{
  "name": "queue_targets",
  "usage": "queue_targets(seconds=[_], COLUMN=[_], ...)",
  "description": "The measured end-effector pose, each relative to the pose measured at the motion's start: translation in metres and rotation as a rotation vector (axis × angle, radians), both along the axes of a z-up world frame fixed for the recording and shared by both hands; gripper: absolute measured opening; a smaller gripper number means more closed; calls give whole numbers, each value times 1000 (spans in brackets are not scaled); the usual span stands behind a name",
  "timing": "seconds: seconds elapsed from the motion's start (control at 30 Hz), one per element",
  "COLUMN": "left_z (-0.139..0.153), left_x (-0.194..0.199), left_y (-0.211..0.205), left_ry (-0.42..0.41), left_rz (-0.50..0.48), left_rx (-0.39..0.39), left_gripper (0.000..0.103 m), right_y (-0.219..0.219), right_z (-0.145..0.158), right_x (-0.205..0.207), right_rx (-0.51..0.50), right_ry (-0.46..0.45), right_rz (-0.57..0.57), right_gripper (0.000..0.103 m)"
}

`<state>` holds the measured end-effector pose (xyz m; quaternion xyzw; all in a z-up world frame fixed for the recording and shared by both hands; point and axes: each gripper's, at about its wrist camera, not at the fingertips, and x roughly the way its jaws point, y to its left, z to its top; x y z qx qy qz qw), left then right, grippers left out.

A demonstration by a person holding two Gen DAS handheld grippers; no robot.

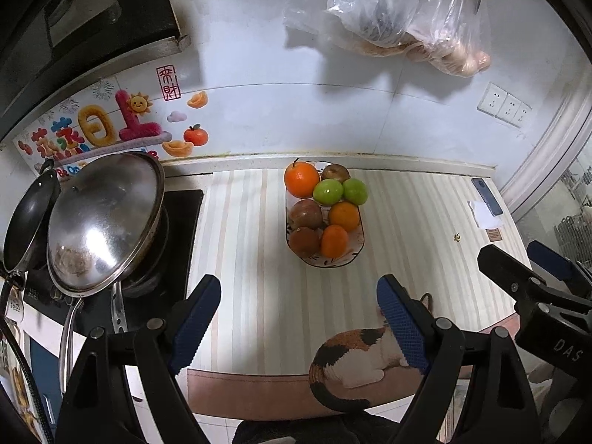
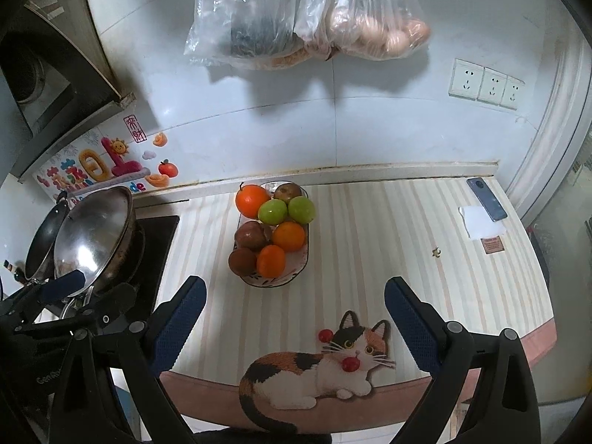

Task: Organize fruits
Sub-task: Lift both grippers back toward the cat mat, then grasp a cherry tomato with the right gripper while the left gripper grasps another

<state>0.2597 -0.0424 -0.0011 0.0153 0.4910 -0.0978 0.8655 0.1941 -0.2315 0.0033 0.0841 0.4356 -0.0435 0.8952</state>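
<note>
An oval white plate [image 1: 354, 258] [image 2: 301, 268] stands on the striped mat near the back wall. It holds three oranges [image 1: 301, 178] [image 2: 252, 200], two green fruits [image 1: 328, 191] [image 2: 272, 211] and three brown fruits [image 1: 305, 214] [image 2: 250, 234]. My left gripper [image 1: 298, 322] is open and empty, held above the mat's near part, short of the plate. My right gripper [image 2: 296, 323] is open and empty, also short of the plate; it shows in the left wrist view [image 1: 518, 259] at the right.
A steel wok lid [image 1: 105, 218] [image 2: 94, 229] and a dark pan [image 1: 31, 218] sit on the stove at left. A phone [image 2: 486, 198] and white paper [image 2: 481, 222] lie at the far right. Plastic bags [image 2: 307, 14] hang on the wall. A cat picture [image 2: 318, 366] marks the mat's front edge.
</note>
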Motion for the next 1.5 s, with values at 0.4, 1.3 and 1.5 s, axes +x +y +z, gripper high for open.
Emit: queue_targets(seconds=[0.4, 1.3, 1.5], left_z=[-28, -235, -245], left_x=[20, 50, 53], left_y=[-16, -142, -160], left_ry=[22, 392, 428], left_rz=[0, -201, -231], left_rx=[17, 247, 234], left_gripper=[101, 100, 100], right_y=[-31, -106, -96], right_z=[-40, -307, -307], right_x=[12, 11, 16], right_rx=[84, 257, 241], right_ry=[92, 512, 472], right_rz=[-66, -155, -104], right_gripper=[99, 46, 32])
